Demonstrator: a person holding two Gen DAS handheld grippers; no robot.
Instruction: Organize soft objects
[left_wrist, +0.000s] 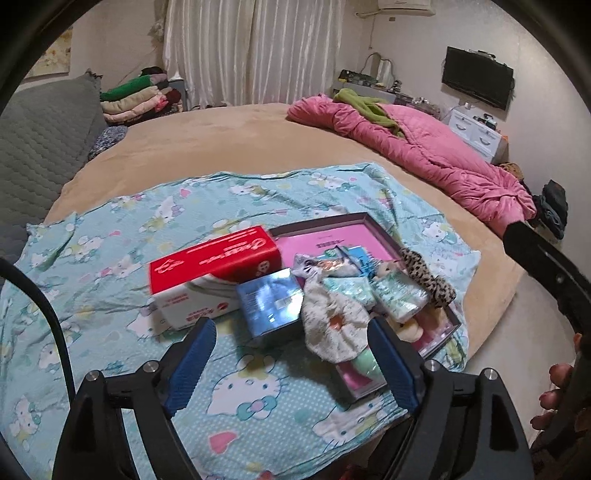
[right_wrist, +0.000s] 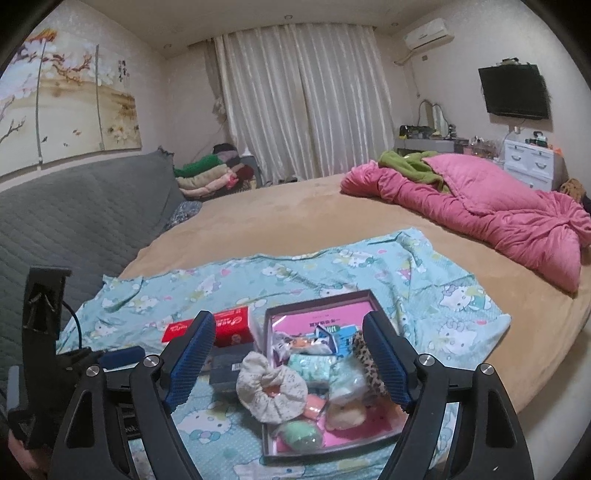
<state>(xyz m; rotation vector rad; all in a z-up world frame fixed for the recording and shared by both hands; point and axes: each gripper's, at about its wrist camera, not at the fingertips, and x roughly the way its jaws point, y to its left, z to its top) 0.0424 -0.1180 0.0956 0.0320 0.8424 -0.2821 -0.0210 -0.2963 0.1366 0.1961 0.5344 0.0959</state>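
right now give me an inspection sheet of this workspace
surface: cartoon-cat sheet spread on a tan bed
job's things: shallow box holds a white scrunchie, leopard scrunchie, tissue packs, green ball
clutter: red tissue box and blue box beside it
tongs: left tongs open, empty; right tongs open, empty
cables: black cable at left
surroundings: pink quilt, curtains, TV

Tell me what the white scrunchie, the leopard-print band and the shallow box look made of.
White scrunchie: gathered printed fabric, matte, puckered folds.
Leopard-print band: soft, possibly fuzzy fabric; blur leaves it open.
Shallow box: likely stiff cardboard, thin straight walls, glossy pink lining.
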